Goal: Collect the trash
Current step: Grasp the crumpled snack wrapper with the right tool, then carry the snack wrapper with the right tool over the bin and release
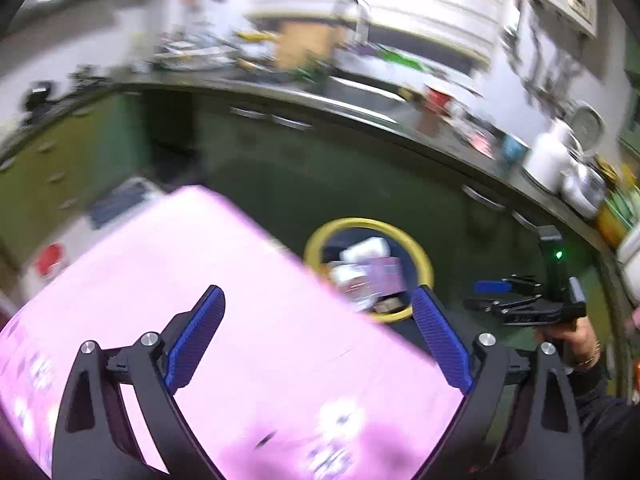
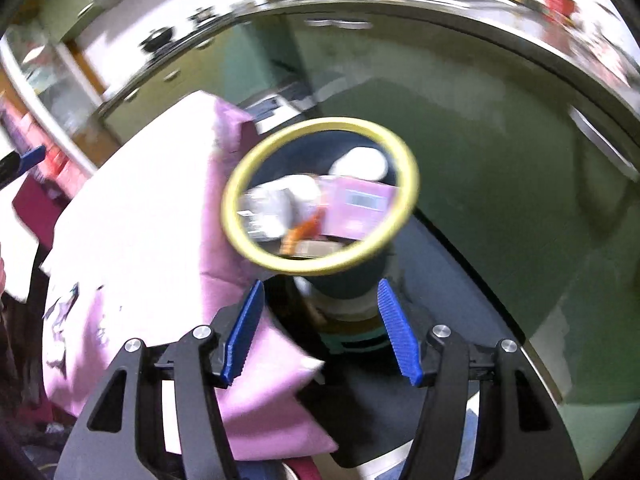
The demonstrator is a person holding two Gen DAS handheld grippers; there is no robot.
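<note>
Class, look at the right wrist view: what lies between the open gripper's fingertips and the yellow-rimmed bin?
Nothing: in the right wrist view the right gripper is empty, and only the trash bin's dark outer wall fills the gap.

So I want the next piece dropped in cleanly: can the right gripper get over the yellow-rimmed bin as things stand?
Probably yes. The right gripper is open and empty, and the bin lies straight ahead of it with nothing between. The pink box sits off to the side, beside the rim.

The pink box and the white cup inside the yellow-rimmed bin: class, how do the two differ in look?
The pink box is flat-sided, angular and bears a printed label; the white cup is rounded and plain. The pink box lies nearer the bin's middle; the white cup sits by the far rim. Both rest among the bin's trash.
</note>
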